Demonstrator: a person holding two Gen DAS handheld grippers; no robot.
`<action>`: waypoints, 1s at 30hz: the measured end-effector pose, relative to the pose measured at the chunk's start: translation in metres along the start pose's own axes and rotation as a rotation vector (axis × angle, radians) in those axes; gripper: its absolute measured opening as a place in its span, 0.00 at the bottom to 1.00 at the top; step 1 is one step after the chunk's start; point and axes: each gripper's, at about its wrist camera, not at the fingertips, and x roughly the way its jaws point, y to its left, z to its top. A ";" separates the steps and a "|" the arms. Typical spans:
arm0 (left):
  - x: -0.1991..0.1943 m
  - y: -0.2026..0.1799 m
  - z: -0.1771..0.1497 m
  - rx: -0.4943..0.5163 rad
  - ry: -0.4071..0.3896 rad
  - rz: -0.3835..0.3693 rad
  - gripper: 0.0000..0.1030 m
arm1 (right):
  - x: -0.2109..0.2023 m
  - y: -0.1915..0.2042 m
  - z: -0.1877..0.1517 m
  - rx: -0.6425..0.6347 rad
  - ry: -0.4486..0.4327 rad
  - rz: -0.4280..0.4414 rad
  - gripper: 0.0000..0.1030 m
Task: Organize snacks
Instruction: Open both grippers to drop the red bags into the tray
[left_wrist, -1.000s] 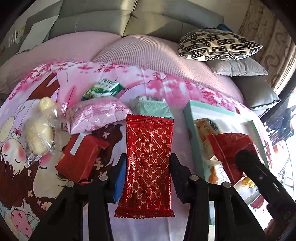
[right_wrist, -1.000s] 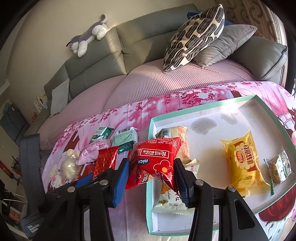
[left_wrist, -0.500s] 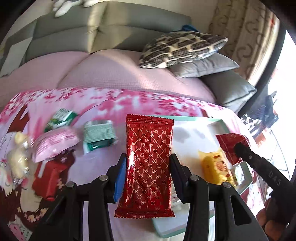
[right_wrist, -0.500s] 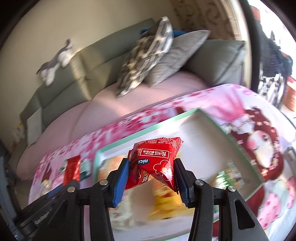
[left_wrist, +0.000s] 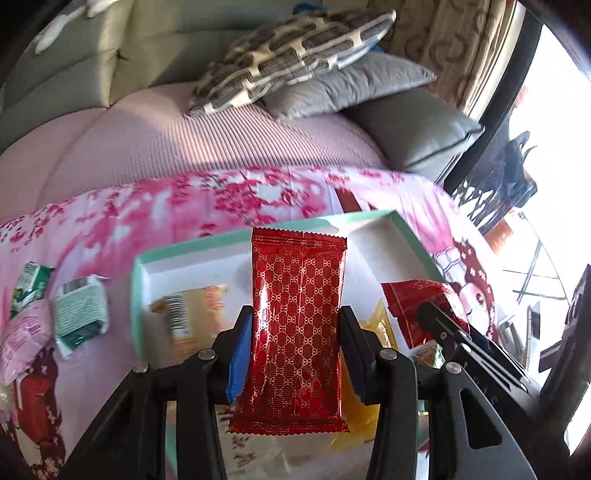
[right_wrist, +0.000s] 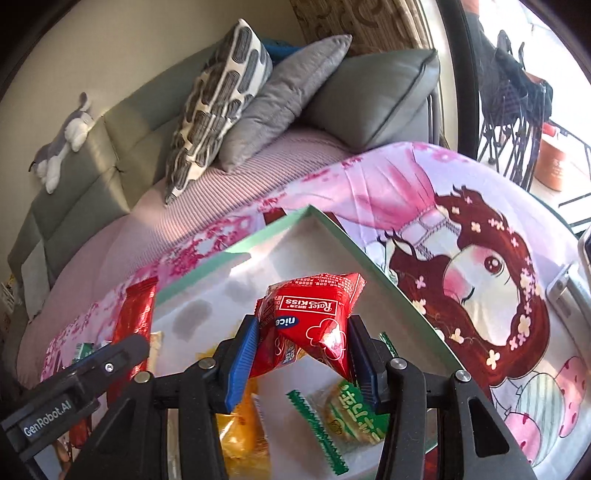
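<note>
Tongs in both my hands were clamped on snacks over the green-rimmed tray (left_wrist: 137, 295). My left gripper (left_wrist: 295, 343) pinched the long red patterned packet (left_wrist: 298, 317) by its sides, its top edge reaching the tray's far rim. My right gripper (right_wrist: 301, 354) squeezed the red triangular Rote Kiss pouch (right_wrist: 314, 314) near the tray's far right corner (right_wrist: 310, 210). White floor lay bare toward that far rim; nearer me the tray held a yellow packet (right_wrist: 240, 432) and a green-edged wafer packet (right_wrist: 351, 410). Outside the tray's left wall, on the pink blossom sheet (left_wrist: 184, 206), lay a teal packet (left_wrist: 79, 314) and a pink pouch (left_wrist: 24, 338).
</note>
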 end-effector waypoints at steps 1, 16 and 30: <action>0.005 -0.002 0.001 -0.001 0.013 0.004 0.45 | 0.003 -0.003 -0.001 0.009 0.007 0.001 0.50; 0.019 -0.006 0.000 -0.037 0.080 0.035 0.55 | 0.009 -0.001 0.000 -0.038 0.038 -0.039 0.67; -0.045 0.037 -0.007 -0.156 -0.064 0.155 0.81 | -0.017 0.020 0.001 -0.136 -0.011 -0.046 1.00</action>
